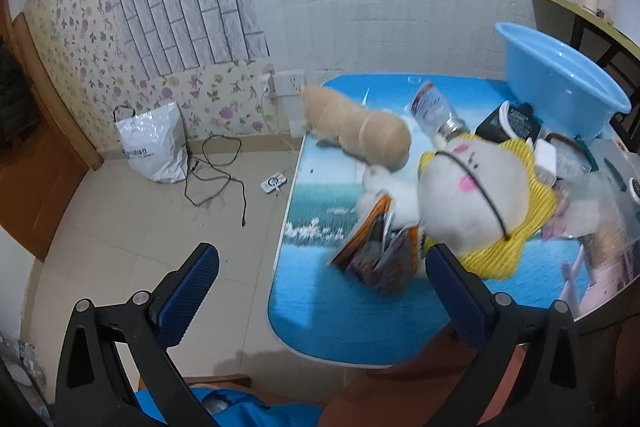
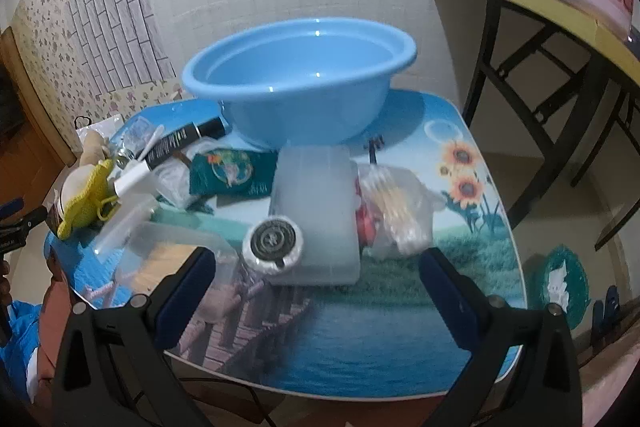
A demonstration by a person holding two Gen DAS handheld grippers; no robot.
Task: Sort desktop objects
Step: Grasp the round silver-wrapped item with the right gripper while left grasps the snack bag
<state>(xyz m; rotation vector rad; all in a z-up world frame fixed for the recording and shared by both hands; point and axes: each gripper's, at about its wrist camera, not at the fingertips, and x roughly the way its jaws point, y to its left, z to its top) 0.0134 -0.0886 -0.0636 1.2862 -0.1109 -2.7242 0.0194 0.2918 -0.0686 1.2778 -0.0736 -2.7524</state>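
A small table [image 1: 320, 315] with a printed sea scene holds a heap of objects. In the left wrist view a white plush with a yellow frill [image 1: 476, 195] lies near the middle, a tan plush [image 1: 356, 127] behind it, an orange snack packet [image 1: 380, 251] in front and a plastic bottle [image 1: 434, 109] at the back. My left gripper [image 1: 320, 279] hangs open above the table's near left edge, nothing between its fingers. In the right wrist view a blue basin [image 2: 300, 75] stands at the back. My right gripper [image 2: 316, 283] is open over a white box [image 2: 316, 215] and a round cap [image 2: 274, 239].
A clear bag of sticks [image 2: 396, 211], a green booklet [image 2: 234, 173] and a black box [image 2: 184, 141] lie around the white box. A yellow-topped folding table [image 2: 532, 3] stands to the right. On the floor left are a white bag [image 1: 150, 147] and cables [image 1: 216, 179].
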